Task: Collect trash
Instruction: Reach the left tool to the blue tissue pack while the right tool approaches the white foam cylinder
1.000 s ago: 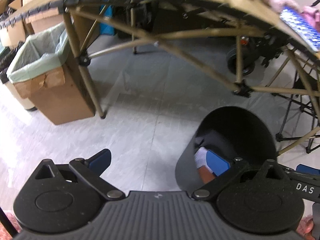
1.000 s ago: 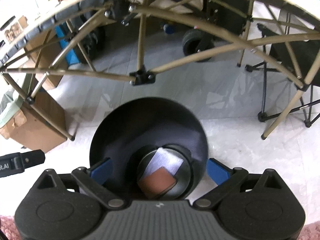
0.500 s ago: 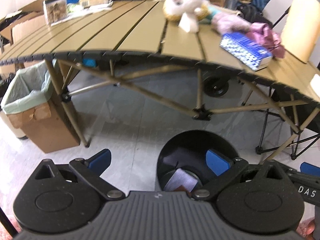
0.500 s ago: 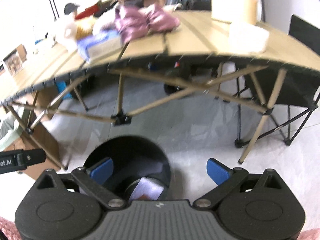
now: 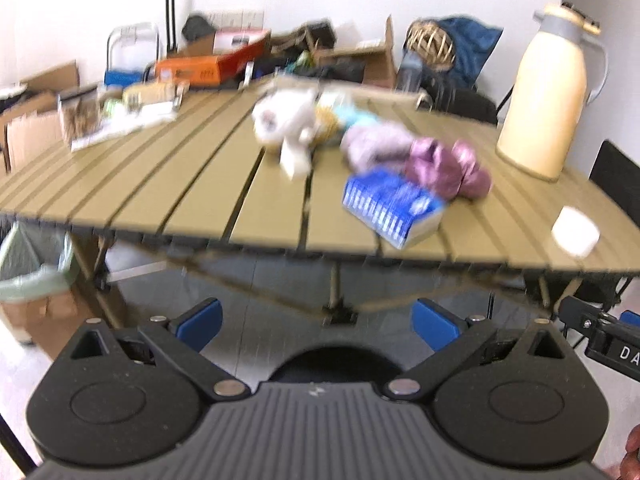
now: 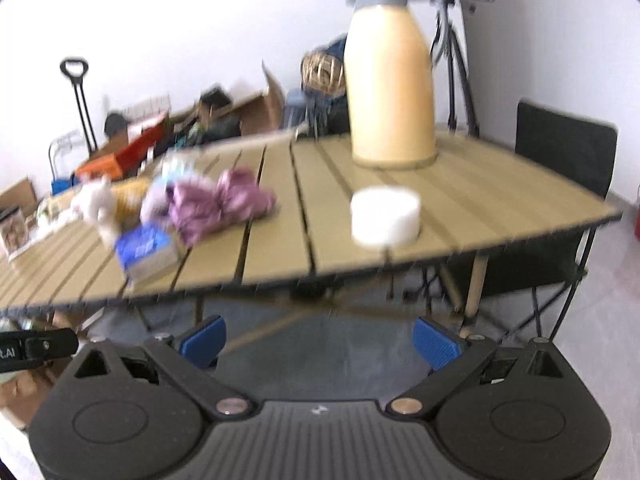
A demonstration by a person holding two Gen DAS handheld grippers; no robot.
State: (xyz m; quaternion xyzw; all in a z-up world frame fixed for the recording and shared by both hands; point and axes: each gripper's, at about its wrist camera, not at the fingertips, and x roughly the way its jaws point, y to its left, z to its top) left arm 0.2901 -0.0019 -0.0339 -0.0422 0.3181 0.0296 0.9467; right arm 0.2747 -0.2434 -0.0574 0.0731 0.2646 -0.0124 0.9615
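Trash bin [image 5: 336, 364] shows in the left wrist view only as a dark curved rim just above the gripper body, low in the frame and below the near edge of the slatted table [image 5: 192, 184]. The left gripper [image 5: 318, 322] has its blue-padded fingers spread wide with nothing between them. On the table, a blue packet [image 5: 390, 206] lies near the near edge, touching a crumpled purple cloth [image 5: 446, 168] behind it. A white plush toy [image 5: 286, 124] sits toward the middle, a cream thermos jug [image 5: 546, 92] stands upright toward the far right corner, and a small white block [image 5: 576, 232] lies close to the near right edge. A lined cardboard box [image 5: 36, 296] stands on the floor beside the table's left leg. The whole view is blurred.

From the right wrist view, the right gripper [image 6: 318, 340] is likewise wide open and empty, and the bin cannot be made out. The white block [image 6: 386, 216] sits near the near edge, the thermos jug [image 6: 390, 76] behind it, and the purple cloth [image 6: 220, 204] and blue packet [image 6: 148, 250] lie to the left. A black folding chair [image 6: 560, 168] stands past the right edge.
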